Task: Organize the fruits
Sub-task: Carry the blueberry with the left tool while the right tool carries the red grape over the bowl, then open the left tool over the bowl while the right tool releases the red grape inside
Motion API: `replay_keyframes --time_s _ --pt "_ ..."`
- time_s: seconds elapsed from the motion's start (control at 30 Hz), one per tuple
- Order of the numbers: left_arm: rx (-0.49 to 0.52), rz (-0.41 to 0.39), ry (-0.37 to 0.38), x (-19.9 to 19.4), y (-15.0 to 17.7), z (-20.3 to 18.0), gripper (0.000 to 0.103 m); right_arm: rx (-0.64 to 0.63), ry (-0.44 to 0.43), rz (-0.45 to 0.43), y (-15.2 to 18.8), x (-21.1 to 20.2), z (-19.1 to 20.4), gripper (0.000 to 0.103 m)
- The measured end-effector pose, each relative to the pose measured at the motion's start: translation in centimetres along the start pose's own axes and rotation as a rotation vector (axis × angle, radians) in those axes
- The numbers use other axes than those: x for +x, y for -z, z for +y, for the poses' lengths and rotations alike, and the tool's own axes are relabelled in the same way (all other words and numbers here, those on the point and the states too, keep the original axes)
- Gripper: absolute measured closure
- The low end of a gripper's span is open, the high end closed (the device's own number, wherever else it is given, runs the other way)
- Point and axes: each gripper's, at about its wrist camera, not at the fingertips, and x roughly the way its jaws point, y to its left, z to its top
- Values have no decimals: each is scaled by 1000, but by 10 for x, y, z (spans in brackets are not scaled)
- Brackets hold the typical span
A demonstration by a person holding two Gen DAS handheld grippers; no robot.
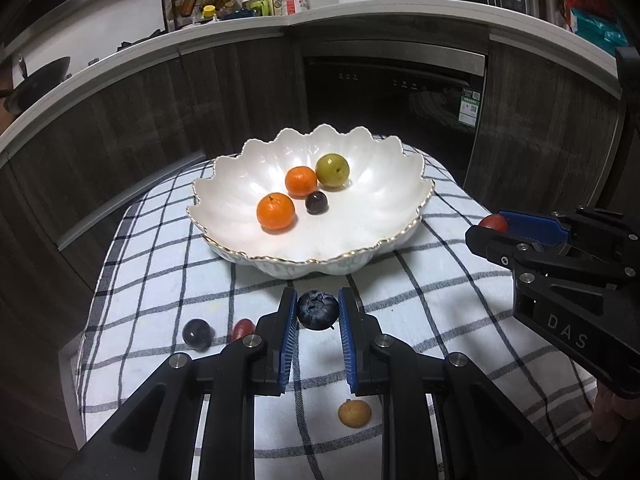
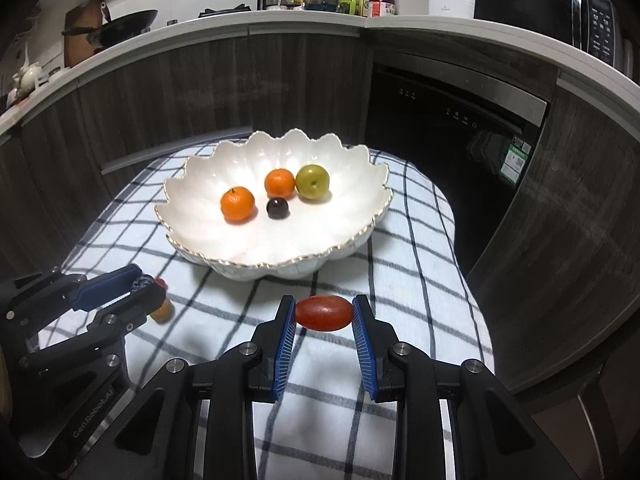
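I see a checked cloth [image 1: 400,300] covering the small table, with dark wood cabinets [image 2: 180,92] and a cluttered counter [image 2: 304,20] behind. My left gripper [image 1: 318,312] pinches a blueberry [image 1: 317,309], my right gripper [image 2: 324,314] a red oval fruit [image 2: 324,313], both just before the white scalloped bowl [image 2: 224,256] holding four fruits.

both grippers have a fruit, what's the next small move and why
Probably carry both forward over the white bowl and release. The left gripper is shut on the blueberry, the right gripper on the red oval fruit, and both fruits sit short of the rim.
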Motion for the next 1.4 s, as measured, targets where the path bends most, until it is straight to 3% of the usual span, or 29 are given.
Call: replay_keyframes --time_s 0.9,1.4 --pt "-31 -31 9 19 -71 37 81 6 -10 -75 -73 10 2 73" --pt "-46 58 32 70 -91 58 81 15 -18 -41 -95 48 5 73"
